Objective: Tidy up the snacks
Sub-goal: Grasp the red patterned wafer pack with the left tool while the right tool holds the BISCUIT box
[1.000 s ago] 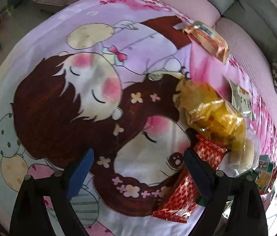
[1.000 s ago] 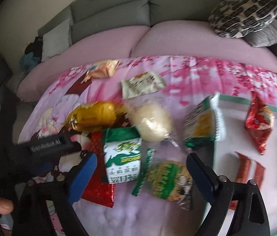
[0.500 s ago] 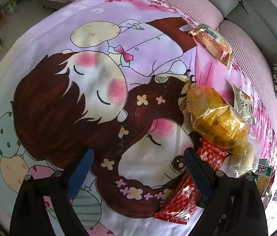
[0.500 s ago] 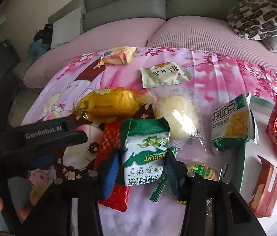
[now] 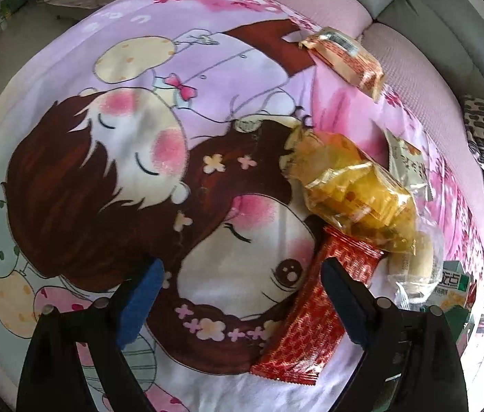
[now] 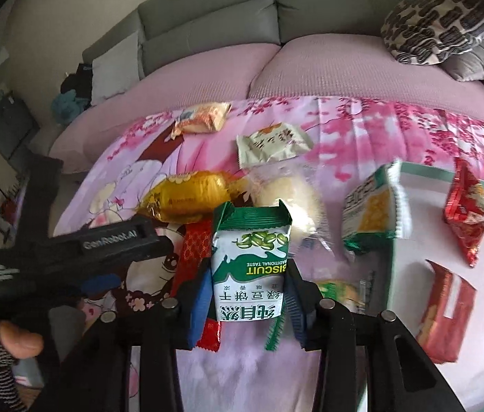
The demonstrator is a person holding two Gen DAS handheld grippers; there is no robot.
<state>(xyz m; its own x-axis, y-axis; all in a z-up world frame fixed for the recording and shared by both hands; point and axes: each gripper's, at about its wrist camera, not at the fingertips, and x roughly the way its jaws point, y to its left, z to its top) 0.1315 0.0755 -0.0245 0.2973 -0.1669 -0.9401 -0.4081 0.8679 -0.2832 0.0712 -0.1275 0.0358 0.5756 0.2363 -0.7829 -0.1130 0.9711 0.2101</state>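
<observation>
At centre frame the right gripper (image 6: 247,295) has its jaws pinching one green-and-white biscuit packet (image 6: 250,264) printed "BISCUIT" and "TRADITIONAL TASTE", lifted above the cartoon blanket (image 6: 344,130). One gold packet (image 6: 187,199) lies behind it. At left, the left gripper (image 5: 242,295), marked "GenRobot.AI", has its jaws spread beside one red patterned packet (image 5: 314,326).

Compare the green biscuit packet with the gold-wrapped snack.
The green biscuit packet is clamped in the right gripper; the gold-wrapped snack lies loose on the printed sheet. The packet is flat, green and white; the snack is plump, shiny gold. Both are sealed.
</observation>
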